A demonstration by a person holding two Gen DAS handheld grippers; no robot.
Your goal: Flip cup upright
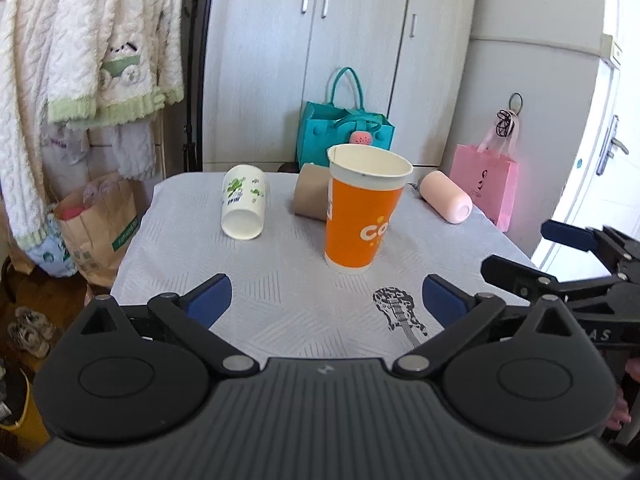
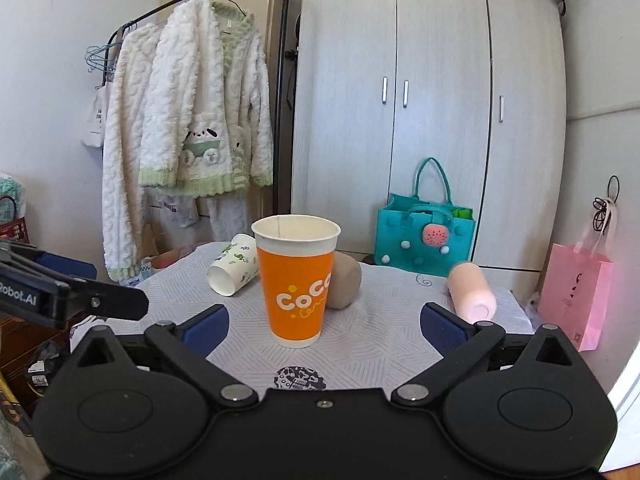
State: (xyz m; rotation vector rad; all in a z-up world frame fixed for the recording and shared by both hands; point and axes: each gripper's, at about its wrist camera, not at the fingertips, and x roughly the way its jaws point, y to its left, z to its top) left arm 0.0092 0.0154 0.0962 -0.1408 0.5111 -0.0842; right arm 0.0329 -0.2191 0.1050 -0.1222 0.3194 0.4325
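A teal bag [image 2: 424,236] with a watermelon charm stands far ahead of the jaws, right of centre, against a pale wardrobe [image 2: 432,92]. A pink bag [image 2: 576,296] hangs beyond the right jaw. Fleecy white robes [image 2: 192,120] hang on a rack [image 2: 286,60] ahead and left. A brown paper bag [image 1: 96,228] sits on the floor beyond the left jaw. A guitar print [image 1: 400,312] marks the cloth [image 1: 280,280] between the jaws.

A pale wood-grain wardrobe [image 2: 432,120] backs the daylit room, beside a black clothes rack [image 2: 280,80] against white walls.
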